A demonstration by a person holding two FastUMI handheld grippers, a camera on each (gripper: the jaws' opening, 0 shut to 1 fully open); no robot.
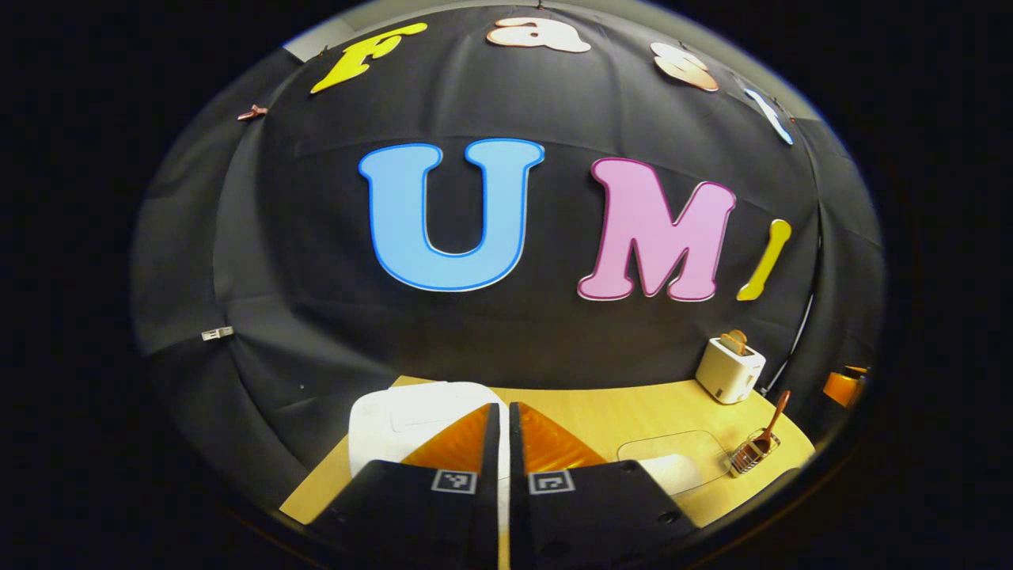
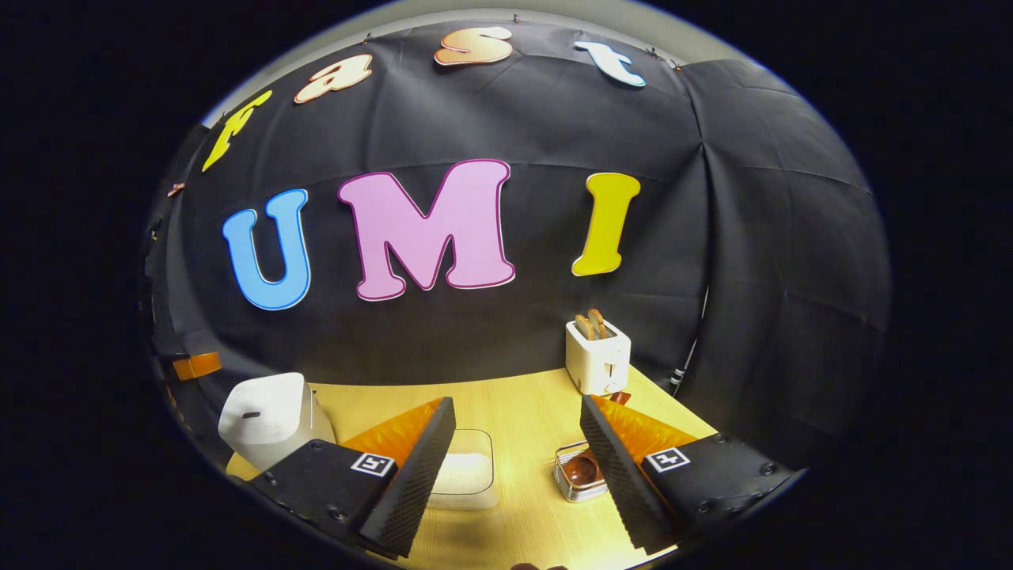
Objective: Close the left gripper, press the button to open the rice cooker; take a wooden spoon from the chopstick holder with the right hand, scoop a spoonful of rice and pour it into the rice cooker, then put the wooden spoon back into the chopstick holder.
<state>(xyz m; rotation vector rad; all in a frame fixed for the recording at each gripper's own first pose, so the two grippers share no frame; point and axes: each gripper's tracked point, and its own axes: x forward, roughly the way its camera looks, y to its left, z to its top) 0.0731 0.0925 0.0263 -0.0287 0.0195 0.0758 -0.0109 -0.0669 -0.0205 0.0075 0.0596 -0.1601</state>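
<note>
L gripper [image 1: 504,443] has its fingers pressed together, nothing between them, aimed at the white cooker [image 1: 419,423] just ahead. Lid looks down, so the step in hand is likely the button press. Button itself is hard to pick out in the left gripper view; in the right gripper view a small dark slot shows on the cooker's [image 2: 265,419] face, poss. the latch, can't tell for sure.

To do it well: keep the tips together as one blunt point, come down square on the button, not the lid edge, push straight w/o shoving the cooker along the table [image 1: 586,412]. Then back off up so the lid can swing.

R gripper [image 2: 518,451] is spread wide, holding nothing, hovering over the table. Spoon [image 1: 772,423] stands in the wire holder [image 2: 576,475], near the R finger in the right gripper view, handle leaning up. Clear rice tray [image 2: 467,475] sits between cooker and holder, rice in it. Toaster [image 2: 597,356] at back, well apart; leave it.
</note>
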